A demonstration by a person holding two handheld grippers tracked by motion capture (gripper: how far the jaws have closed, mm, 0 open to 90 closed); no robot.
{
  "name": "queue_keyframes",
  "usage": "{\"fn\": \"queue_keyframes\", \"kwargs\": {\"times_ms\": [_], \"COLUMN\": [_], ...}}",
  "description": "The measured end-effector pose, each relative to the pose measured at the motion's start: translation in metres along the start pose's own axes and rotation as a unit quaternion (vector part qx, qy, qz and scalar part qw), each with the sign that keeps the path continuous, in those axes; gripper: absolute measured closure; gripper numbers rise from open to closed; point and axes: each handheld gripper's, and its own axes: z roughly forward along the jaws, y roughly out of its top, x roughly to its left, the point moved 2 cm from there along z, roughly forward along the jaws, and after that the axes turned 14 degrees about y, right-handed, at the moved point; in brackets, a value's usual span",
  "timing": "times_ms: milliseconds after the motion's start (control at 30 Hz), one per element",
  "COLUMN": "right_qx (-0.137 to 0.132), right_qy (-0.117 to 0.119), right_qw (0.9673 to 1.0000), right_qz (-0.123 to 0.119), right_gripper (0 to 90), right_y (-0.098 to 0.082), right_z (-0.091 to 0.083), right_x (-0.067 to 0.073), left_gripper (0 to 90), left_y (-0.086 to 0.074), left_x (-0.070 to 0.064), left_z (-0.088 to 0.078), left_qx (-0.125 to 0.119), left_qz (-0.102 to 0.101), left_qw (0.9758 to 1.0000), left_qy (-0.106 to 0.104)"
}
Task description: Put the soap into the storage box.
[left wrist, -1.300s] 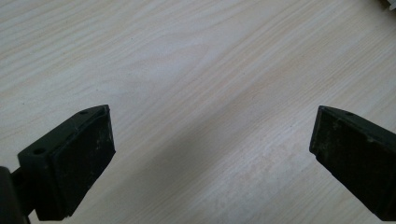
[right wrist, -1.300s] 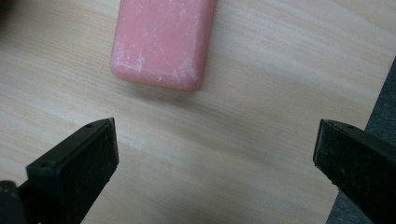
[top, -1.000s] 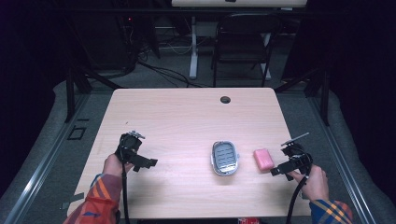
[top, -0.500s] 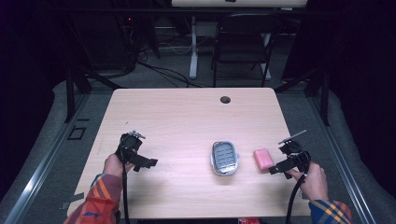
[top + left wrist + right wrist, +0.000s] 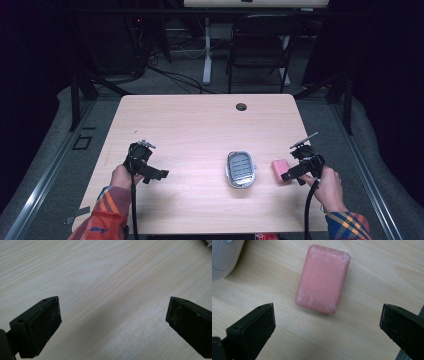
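One pink soap bar (image 5: 322,278) lies just ahead of the right gripper (image 5: 327,322) — jaws wide, untouched.

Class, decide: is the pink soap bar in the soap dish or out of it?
Out. The pink soap bar lies flat on the table, beside the soap dish, which looks empty.

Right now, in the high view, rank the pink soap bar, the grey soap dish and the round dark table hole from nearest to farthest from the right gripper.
1. Pink soap bar, just left of the right gripper.
2. Grey soap dish, farther left.
3. Round dark table hole, near the far edge.
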Motion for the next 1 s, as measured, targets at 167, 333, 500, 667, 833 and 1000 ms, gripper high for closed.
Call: {"fn": "queue_keyframes", "kwargs": {"times_ms": [167, 333, 500, 667, 833, 1000], "right_qx": [0.004, 0.012, 0.012, 0.022, 0.024, 0.034], "right_qy": [0.004, 0.012, 0.014, 0.023, 0.025, 0.022], "right_qw": [0.9999, 0.9998, 0.9997, 0.9993, 0.9987, 0.9977], "right_qz": [0.011, 0.011, 0.017, 0.021, 0.037, 0.055], "right_gripper": [0.0, 0.0, 0.0, 0.0, 0.0, 0.0], "right_y": [0.007, 0.016, 0.027, 0.034, 0.039, 0.040], "right_z": [0.001, 0.007, 0.016, 0.022, 0.026, 0.032], "right_x": [-0.001, -0.002, 0.001, -0.002, -0.006, -0.009], "left_gripper": [0.0, 0.0, 0.0, 0.0, 0.0, 0.0], "left_y": [0.000, 0.000, 0.000, 0.001, 0.001, 0.001], "left_x": [0.000, 0.000, 0.001, 0.001, 0.000, -0.001], "left_z": [0.000, 0.001, 0.001, 0.001, 0.001, 0.001], "left_qx": [0.002, 0.002, 0.000, 0.001, 0.000, 0.001], "left_qz": [-0.002, -0.002, -0.002, -0.002, 0.000, 0.000], "left_qw": [1.0000, 1.0000, 1.0000, 1.0000, 1.0000, 1.0000], "left_qy": [0.000, 0.000, 0.000, -0.001, -0.002, -0.001]}}
